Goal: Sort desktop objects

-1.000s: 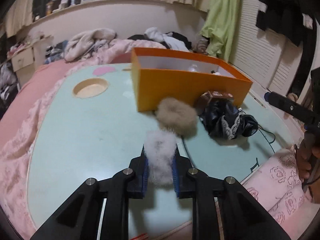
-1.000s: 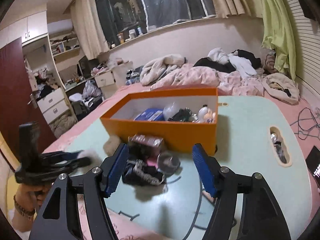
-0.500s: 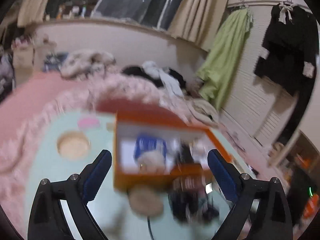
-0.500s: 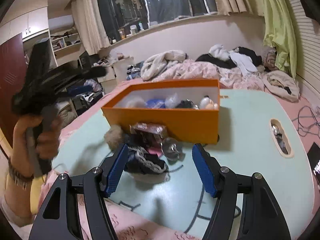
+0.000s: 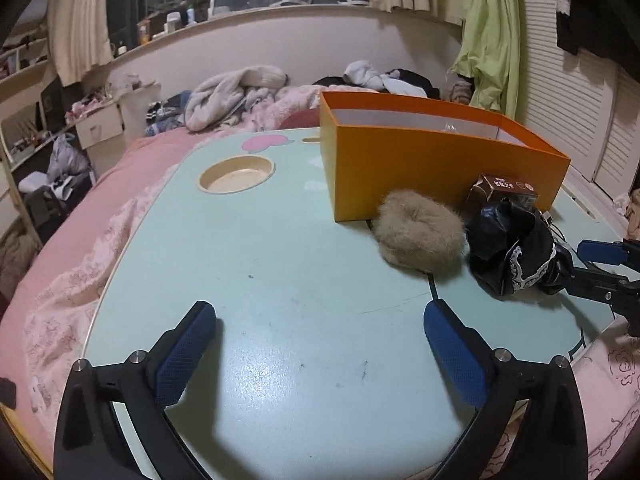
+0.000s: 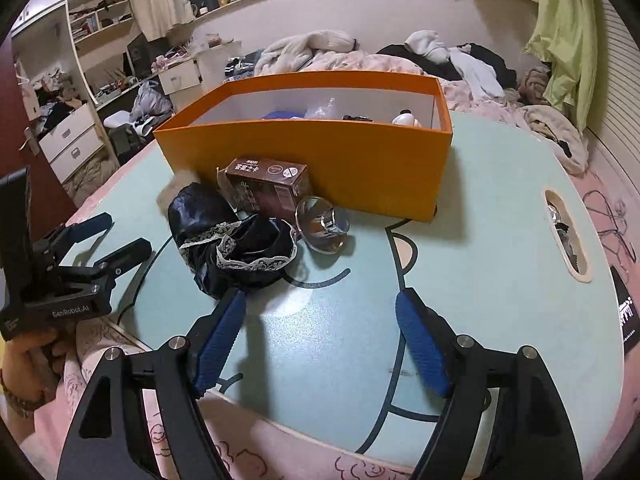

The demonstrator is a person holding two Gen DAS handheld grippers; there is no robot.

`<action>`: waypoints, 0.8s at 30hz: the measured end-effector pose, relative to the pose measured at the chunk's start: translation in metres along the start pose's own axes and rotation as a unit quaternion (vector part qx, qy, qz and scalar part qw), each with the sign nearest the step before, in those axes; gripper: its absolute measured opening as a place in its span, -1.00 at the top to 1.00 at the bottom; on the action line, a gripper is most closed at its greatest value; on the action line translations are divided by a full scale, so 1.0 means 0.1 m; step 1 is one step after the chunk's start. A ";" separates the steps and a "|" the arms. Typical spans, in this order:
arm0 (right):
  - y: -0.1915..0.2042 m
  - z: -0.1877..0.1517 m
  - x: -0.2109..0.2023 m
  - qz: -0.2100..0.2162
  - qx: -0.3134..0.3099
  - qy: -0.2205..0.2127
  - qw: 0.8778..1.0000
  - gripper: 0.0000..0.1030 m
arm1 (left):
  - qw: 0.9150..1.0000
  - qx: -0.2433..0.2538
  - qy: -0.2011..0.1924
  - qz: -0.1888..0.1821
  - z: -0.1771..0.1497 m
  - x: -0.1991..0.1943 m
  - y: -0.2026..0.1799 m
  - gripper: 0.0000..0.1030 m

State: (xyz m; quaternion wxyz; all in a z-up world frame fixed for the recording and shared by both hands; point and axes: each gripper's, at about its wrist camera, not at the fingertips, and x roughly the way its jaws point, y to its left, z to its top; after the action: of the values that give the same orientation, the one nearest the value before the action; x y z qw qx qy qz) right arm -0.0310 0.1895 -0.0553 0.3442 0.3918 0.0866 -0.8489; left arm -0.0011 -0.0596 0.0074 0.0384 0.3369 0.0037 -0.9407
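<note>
Left wrist view puts your empty left gripper, jaws spread wide, short of the tan fur scrunchie lying ahead-right against the orange box, nearer than your likewise spread right gripper.

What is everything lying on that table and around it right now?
Orange box: one, orange outside, white inside, at the table's far side, holding several small items that are only partly visible.
Brown carton: one, dark brown, lying against the box's front.
Fluffy ball: one, beige, by the box's corner.
Black cloth: one, black with pale lace trim, in front of the carton.
Shiny funnel-shaped piece: one, silver, right of the cloth.
Table: one, pale green, with a round recess and a slot.
Bedding: pink, around the table.
Left gripper: black with blue pads, open, empty.
Right gripper: same, open, empty.
</note>
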 end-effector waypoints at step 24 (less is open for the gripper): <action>0.00 -0.05 -0.01 -0.004 -0.006 0.000 1.000 -0.53 | 1.000 0.000 0.000 -0.001 -0.05 -0.01 -0.03 -1.00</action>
State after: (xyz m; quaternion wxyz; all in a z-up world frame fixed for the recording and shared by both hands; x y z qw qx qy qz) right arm -0.0278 0.1921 -0.0576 0.3432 0.3890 0.0937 -0.8498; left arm 0.0026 -0.0567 0.0041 0.0377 0.3369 0.0037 -0.9408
